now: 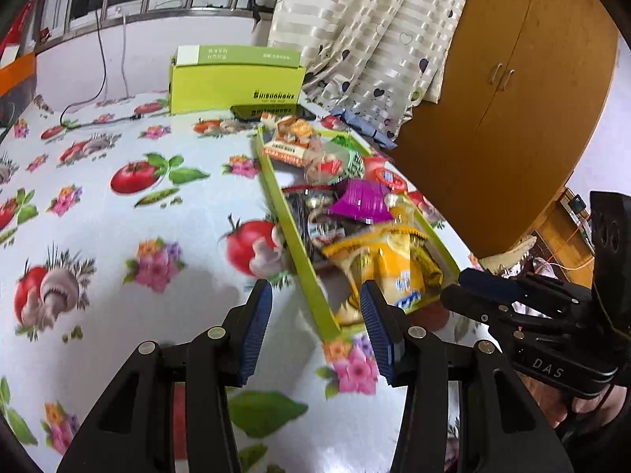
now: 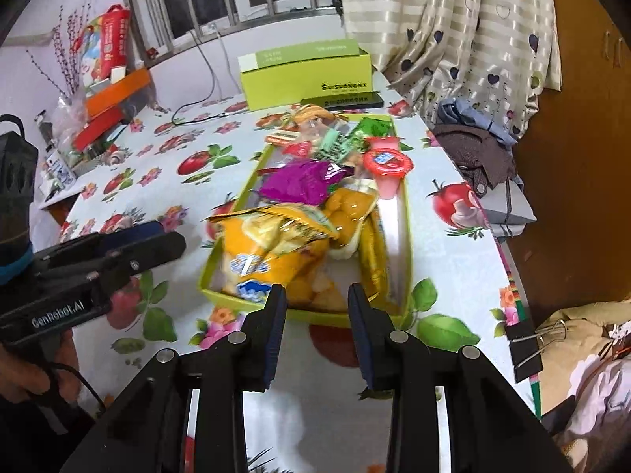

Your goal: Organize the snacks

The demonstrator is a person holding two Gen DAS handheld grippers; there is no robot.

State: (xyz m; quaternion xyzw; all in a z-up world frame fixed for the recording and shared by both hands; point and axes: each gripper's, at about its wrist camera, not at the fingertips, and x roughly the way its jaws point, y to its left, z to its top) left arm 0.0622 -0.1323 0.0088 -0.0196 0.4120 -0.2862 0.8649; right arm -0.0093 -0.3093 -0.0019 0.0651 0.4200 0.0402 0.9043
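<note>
Motion blur smears the packets, so I can read no labels, and the lower snacks are buried under the top ones. The green tray lies on the flowered tablecloth, its long axis running away from me toward the green box. My right gripper hangs just short of the tray's near wall, jaws apart, empty. My left gripper straddles the tray's near left corner, parted, gripping nothing. A yellow packet lies nearest.

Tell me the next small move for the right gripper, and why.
Probably ease the right gripper forward and down onto the yellow snack bag. Its jaws are open and empty just short of the green tray, and that bag lies on top, jutting over the near rim.
</note>
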